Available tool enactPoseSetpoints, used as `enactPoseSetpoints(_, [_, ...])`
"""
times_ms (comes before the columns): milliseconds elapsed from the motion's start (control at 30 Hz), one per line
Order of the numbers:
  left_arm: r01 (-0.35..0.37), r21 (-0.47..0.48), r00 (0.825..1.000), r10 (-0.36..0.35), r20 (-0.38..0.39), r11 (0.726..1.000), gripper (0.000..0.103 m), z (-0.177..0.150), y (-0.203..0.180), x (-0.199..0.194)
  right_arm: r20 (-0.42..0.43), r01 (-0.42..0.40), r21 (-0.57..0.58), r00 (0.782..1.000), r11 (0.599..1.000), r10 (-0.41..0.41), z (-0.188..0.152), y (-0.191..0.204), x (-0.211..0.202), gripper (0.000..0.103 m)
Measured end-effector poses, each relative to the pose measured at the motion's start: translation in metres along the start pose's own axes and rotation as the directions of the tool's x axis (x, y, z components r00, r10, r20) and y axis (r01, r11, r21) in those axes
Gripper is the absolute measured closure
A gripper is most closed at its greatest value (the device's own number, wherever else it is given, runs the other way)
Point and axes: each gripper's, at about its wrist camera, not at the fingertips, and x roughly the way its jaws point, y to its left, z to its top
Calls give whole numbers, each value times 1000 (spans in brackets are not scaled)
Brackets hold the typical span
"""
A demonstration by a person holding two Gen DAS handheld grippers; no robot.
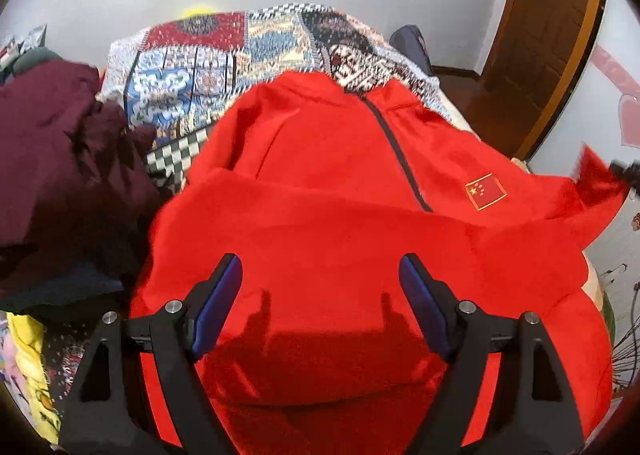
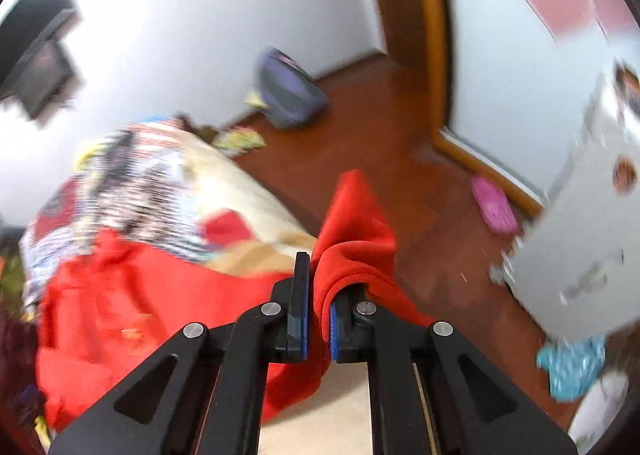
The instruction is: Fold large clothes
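Observation:
A large red zip jacket point(image 1: 340, 215) with a small flag patch lies spread on the bed, collar at the far end. One sleeve is folded across its front. My left gripper point(image 1: 320, 275) is open and empty, hovering just above the jacket's lower part. My right gripper point(image 2: 320, 295) is shut on a bunched red sleeve point(image 2: 356, 231) of the same jacket and holds it up past the bed's right edge. The jacket's body point(image 2: 140, 295) shows blurred at the left of the right wrist view. The right gripper also shows at the far right of the left wrist view point(image 1: 624, 171).
A patterned patchwork bedspread point(image 1: 224, 55) covers the bed. A heap of dark maroon clothes point(image 1: 60, 143) lies at the left. To the right lie a wooden floor point(image 2: 400, 159), a door frame point(image 2: 424, 35), a pink slipper point(image 2: 494, 207), a purple bag point(image 2: 288, 91) and a white cabinet point(image 2: 580, 255).

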Motion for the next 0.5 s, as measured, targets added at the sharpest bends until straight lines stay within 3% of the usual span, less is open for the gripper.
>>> enactPoseSetpoints(100, [11, 4, 1000, -11, 27, 1000, 23, 2, -1, -14, 77, -87, -99, 993, 991, 95, 9, 45, -43, 96])
enactPoseSetpoints(233, [21, 13, 999, -22, 50, 1000, 23, 2, -1, -30, 78, -206, -217, 971, 954, 227, 4, 101, -70, 96])
enactPoseSetpoints(367, [13, 36, 998, -15, 67, 999, 23, -2, -1, -42, -4, -279, -321, 956, 905, 293, -24, 150, -64, 96])
enactPoseSetpoints(500, [11, 48, 998, -14, 65, 999, 23, -10, 3, -49, -156, -343, -358, 939, 868, 307, -65, 179, -32, 96])
